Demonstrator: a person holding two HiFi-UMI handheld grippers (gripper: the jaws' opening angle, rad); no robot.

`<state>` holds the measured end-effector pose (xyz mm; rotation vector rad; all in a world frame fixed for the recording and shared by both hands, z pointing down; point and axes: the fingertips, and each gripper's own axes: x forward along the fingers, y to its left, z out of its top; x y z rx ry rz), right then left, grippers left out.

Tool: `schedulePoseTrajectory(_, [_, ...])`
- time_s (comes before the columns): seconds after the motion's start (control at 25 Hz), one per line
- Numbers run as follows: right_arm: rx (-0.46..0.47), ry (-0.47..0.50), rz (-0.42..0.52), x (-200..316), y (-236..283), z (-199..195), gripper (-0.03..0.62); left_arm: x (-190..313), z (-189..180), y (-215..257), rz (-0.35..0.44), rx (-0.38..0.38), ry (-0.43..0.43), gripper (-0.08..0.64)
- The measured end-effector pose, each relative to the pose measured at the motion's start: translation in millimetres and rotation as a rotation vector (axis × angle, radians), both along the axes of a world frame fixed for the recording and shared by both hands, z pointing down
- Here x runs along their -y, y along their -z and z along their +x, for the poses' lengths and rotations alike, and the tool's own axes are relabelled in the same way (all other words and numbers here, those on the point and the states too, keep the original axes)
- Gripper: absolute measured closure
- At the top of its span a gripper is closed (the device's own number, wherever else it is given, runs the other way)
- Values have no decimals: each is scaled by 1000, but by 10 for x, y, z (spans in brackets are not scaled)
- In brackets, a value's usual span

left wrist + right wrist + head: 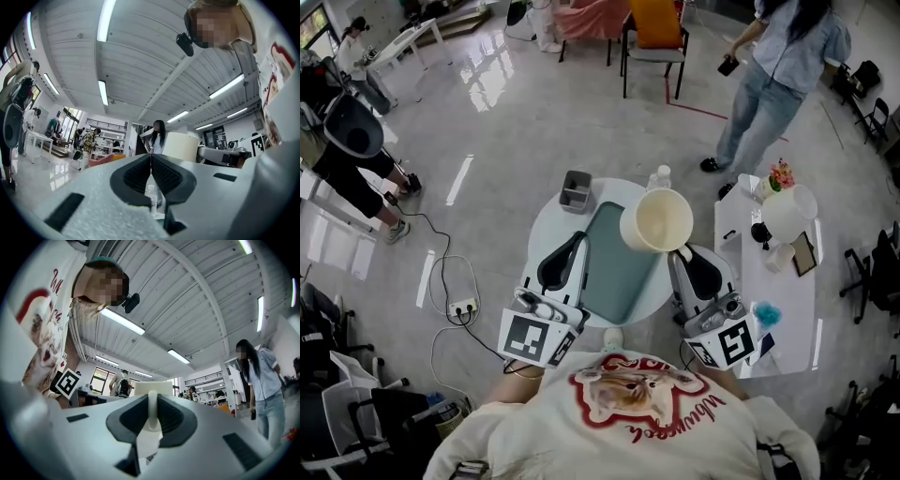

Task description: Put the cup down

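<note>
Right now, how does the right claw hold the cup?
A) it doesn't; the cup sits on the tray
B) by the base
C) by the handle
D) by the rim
C: the right gripper view shows the right claw shut on the handle of the cup, which the head view shows tipped with its mouth facing up.

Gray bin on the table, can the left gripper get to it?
Probably yes. The gray bin stands just ahead of the left gripper, with nothing between them. Its jaws are shut and empty, so they would need opening first.
</note>
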<state>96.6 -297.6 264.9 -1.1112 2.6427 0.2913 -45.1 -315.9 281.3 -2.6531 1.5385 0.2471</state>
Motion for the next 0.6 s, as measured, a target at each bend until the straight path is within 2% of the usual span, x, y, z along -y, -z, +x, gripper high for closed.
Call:
schedulePoseTrajectory(0.28, [-8,8,8,124,-75,-114,535,112,-139,-77,-17,13,11,543])
schedulePoseTrajectory(0.44, [-14,-4,-5,133,-116,-234,535,151,-211,-106,-42,25,-12,543])
schedulePoseTrajectory(0.6, [-20,-14,-17,131,-204,-322,535,182,-250,-106,-34,36,-32,543])
